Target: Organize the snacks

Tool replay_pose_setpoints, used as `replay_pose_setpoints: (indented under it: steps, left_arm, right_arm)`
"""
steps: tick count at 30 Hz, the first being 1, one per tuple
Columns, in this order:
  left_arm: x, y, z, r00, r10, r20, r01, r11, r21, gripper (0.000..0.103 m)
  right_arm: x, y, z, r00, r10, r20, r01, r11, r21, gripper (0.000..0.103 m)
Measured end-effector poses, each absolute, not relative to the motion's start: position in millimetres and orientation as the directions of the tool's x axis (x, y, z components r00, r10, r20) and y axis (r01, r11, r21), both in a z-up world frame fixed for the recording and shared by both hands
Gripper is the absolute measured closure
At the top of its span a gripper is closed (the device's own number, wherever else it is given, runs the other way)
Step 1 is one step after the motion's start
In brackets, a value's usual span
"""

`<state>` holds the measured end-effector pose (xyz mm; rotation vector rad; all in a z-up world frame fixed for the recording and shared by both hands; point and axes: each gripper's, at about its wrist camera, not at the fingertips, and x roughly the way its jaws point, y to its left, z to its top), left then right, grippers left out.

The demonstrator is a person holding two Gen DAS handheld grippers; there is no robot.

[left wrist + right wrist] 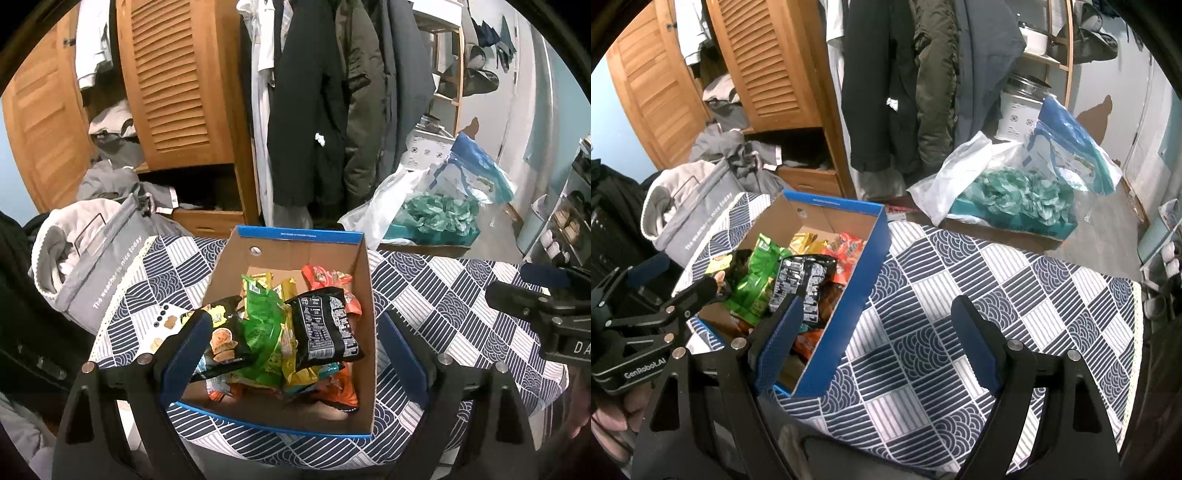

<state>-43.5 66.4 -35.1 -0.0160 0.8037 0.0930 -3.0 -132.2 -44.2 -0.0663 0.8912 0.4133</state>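
Note:
A blue-edged cardboard box (301, 233) stands on the patterned tablecloth and holds several snack packets: a green one (266, 325), a black one (327, 326), a black-and-yellow one (221, 341), yellow and orange ones. My left gripper (295, 343) is open and empty, its fingers on either side of the box above the snacks. The box also shows in the right wrist view (875, 251), at left. My right gripper (877, 332) is open and empty over the tablecloth, just right of the box. The left gripper's body (646, 328) shows at the left there.
The table has a navy-and-white tablecloth (997, 288). A grey laundry bag (92, 269) stands left of the box. Behind are a wooden wardrobe (177, 92), hanging coats (332, 110), and a white plastic bag with teal paper (1015, 192) on the floor.

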Motion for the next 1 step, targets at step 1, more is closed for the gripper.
replay_pose_setpoints:
  steps: [1]
  left_arm:
    - [-43.4, 66.5, -35.2, 0.689, 0.075, -0.721, -0.088, 0.996, 0.019, 0.011]
  right_arm:
    - [-2.7, -132.1, -43.8, 0.555, 0.322, -0.767, -0.376, 0.92, 0.114, 0.021]
